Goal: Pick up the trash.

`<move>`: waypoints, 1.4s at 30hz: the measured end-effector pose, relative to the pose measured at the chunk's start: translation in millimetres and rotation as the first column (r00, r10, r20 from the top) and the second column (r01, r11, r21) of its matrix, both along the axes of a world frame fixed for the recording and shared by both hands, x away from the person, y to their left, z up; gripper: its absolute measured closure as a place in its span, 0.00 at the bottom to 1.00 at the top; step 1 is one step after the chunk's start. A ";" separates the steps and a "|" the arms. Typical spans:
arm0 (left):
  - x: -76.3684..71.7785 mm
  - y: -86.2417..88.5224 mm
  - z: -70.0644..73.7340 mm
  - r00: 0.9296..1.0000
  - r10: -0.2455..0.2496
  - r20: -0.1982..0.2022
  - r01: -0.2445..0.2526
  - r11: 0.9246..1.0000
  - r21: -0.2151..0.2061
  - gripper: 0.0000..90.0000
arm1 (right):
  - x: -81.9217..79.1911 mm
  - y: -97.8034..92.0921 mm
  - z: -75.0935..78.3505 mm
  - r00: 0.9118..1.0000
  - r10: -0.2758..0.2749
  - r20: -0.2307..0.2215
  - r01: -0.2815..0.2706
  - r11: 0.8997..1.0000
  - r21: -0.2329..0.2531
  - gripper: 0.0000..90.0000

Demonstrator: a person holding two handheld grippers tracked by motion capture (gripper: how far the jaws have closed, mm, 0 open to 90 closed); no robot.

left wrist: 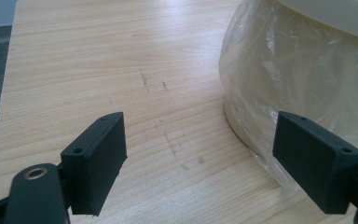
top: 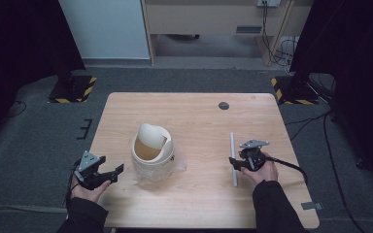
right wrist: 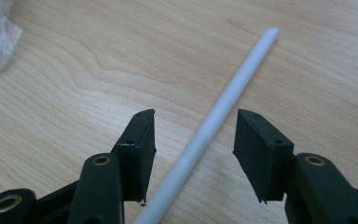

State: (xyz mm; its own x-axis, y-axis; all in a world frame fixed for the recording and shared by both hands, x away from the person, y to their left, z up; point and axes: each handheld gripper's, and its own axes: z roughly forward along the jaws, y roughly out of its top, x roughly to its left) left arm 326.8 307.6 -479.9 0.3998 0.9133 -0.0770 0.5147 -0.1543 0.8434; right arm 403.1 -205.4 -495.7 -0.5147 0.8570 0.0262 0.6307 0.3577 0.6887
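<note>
On the wooden table, a white rod is being straddled at 3 o'clock by the released right gripper; the left gripper is being held agape at 9 o'clock beside a plastic-lined bin.

Overhead light is falling evenly on the table, w/ the top reading bright while the frame's upper left and right corners are sinking into near-black. Shadows are staying soft and short under the bin. High view is looking low-res, slightly soft. In the left gripper view, glare is blooming at top centre and sheen is catching on the plastic bag; near jaws are blurring a bit. Right gripper view is running sharp on the white rod, w/ bottom edge softening.
</note>
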 end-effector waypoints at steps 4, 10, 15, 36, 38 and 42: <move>0.4 0.4 -0.4 1.000 -0.001 -0.003 0.001 1.000 0.002 0.19 | 0.0 1.9 -3.8 1.000 0.004 -0.019 -0.004 1.000 -0.026 0.57; 0.8 -0.6 -0.9 1.000 -0.004 -0.006 0.004 1.000 0.002 0.19 | -0.2 1.6 -8.9 0.999 -0.007 -0.052 0.005 0.999 -0.033 0.62; 0.9 -0.5 -0.8 1.000 -0.005 -0.007 0.005 1.000 0.001 0.19 | 0.8 0.1 -11.5 0.998 -0.014 -0.066 0.011 0.999 -0.049 0.64; 0.8 -0.1 -0.3 1.000 -0.004 -0.007 0.004 1.000 0.001 0.19 | 1.9 1.6 -18.3 0.995 0.006 -0.102 -0.017 0.995 -0.099 0.77; 0.8 -0.1 -0.2 1.000 -0.005 -0.007 0.005 1.000 0.001 0.19 | 1.7 1.1 -18.0 0.994 0.007 -0.108 -0.018 0.995 -0.096 0.81; 0.9 -0.1 -0.2 1.000 -0.005 -0.007 0.005 1.000 0.001 0.19 | 1.3 0.1 -17.9 0.994 0.012 -0.112 -0.023 0.996 -0.090 0.87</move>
